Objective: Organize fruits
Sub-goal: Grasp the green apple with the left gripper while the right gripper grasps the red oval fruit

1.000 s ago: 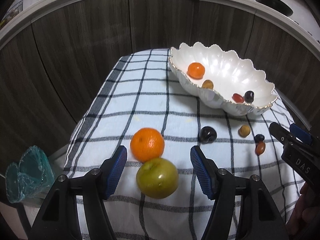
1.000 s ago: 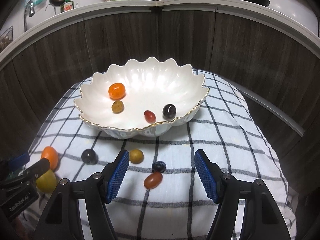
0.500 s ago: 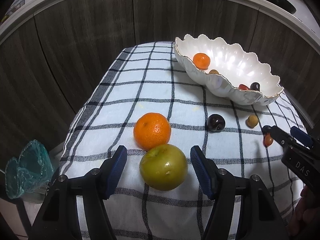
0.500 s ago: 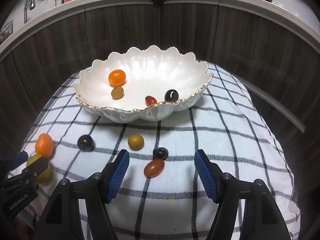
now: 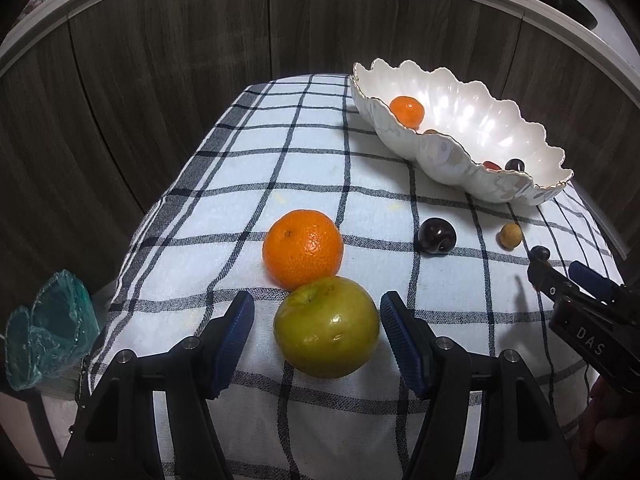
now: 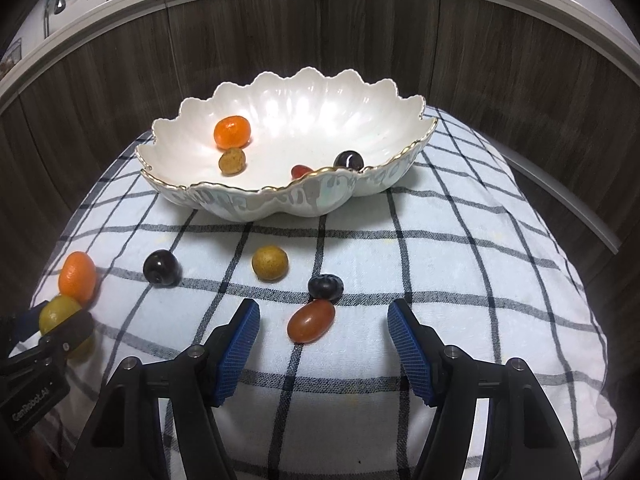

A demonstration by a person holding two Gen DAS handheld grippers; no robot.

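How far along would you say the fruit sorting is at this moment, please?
Done: four fruits lie in the white bowl, among them a small orange. In hand: nothing yet; the left gripper brackets the green fruit, the right gripper the red oval fruit, both open. Left: those, the large orange, dark plum, tan fruit and blueberry.

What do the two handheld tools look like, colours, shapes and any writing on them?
Both match: black plastic arms with silver pins, ending in two angled fingers faced with ribbed blue pads. The left tool shows white "GenRobot.AI" lettering on its side in the right wrist view; the right tool shows white "DAS" in the left wrist view. No cables or sleeves are visible.
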